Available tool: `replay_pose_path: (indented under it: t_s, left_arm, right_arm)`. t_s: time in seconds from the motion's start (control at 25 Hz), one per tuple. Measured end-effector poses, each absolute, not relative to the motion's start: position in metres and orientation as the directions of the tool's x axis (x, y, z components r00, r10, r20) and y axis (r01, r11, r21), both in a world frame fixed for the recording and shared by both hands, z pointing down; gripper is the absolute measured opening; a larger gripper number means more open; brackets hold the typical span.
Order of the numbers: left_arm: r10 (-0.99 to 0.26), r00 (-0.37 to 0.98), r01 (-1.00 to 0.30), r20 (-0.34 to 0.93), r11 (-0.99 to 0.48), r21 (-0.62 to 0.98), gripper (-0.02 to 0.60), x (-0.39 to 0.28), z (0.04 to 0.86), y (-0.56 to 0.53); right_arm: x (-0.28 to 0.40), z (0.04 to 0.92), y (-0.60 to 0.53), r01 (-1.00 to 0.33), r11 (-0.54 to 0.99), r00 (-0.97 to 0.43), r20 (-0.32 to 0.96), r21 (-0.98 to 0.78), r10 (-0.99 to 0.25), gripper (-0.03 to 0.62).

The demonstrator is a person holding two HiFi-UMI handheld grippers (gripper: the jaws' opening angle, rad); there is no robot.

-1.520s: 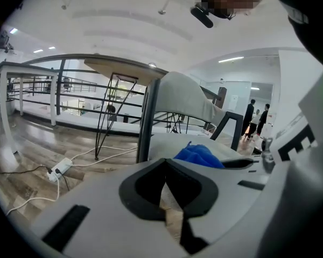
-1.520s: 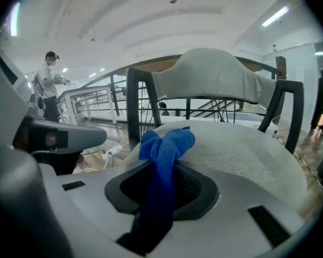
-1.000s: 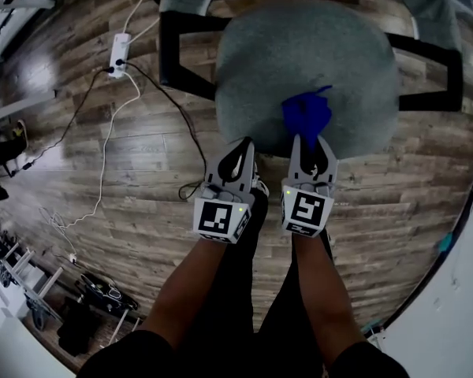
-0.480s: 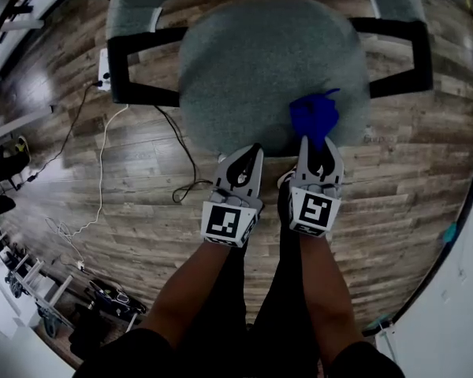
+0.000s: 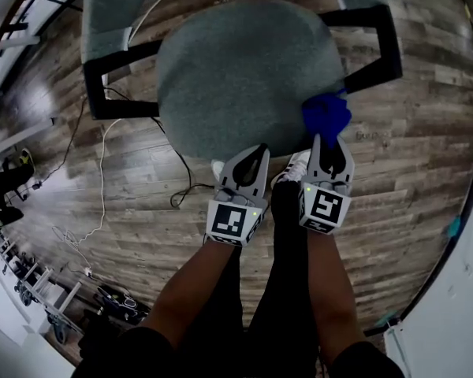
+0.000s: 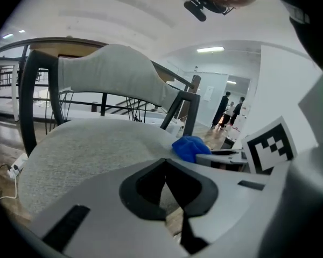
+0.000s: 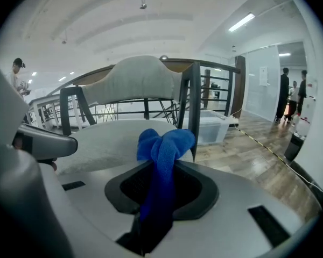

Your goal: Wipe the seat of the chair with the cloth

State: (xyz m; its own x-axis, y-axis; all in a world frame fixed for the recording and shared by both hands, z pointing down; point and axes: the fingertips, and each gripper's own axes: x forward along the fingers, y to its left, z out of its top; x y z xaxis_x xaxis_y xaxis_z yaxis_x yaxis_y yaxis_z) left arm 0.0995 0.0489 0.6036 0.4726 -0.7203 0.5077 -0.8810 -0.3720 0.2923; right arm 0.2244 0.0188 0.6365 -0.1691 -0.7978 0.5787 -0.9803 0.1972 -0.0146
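A grey upholstered chair seat (image 5: 244, 73) fills the upper middle of the head view, framed by black armrests (image 5: 118, 81). My right gripper (image 5: 329, 142) is shut on a bunched blue cloth (image 5: 325, 116), which hangs at the seat's front right edge. In the right gripper view the blue cloth (image 7: 161, 160) sticks up from between the jaws, with the seat (image 7: 113, 138) just beyond. My left gripper (image 5: 251, 154) is shut with nothing in it, at the seat's front edge. In the left gripper view the seat (image 6: 86, 155) spreads ahead and the cloth (image 6: 191, 147) shows to the right.
A grey padded backrest (image 6: 113, 71) rises behind the seat. Cables and a white power strip lie on the wooden floor (image 5: 118, 187) to the left. A clear storage box (image 7: 215, 128) stands beyond the chair, and people stand far off at the right (image 7: 285, 93).
The cloth and my right gripper have slid from the seat's front middle toward its front right edge. The chair now sits further left in the head view.
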Motion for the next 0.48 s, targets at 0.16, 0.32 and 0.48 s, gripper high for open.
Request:
replay_pose_path:
  t_s: [0.16, 0.32, 0.48]
  left_arm:
    - [-0.710, 0.485, -0.874, 0.511, -0.384, 0.298, 0.002, 0.116, 0.603, 0.047]
    - [-0.706, 0.495, -0.869, 0.506, -0.396, 0.298, 0.002, 0.123, 0.595, 0.041]
    - [-0.726, 0.500, -0.866, 0.473, -0.401, 0.300, 0.002, 0.123, 0.564, 0.032]
  right_arm:
    - [0.245, 0.640, 0.017, -0.984, 0.176, -0.144, 0.596, -0.005, -0.790, 0.091]
    - [0.253, 0.633, 0.016, -0.983, 0.181, -0.159, 0.607, -0.025, -0.779, 0.091]
    - [0.245, 0.597, 0.013, -0.970, 0.243, -0.213, 0.564, -0.022, -0.798, 0.091]
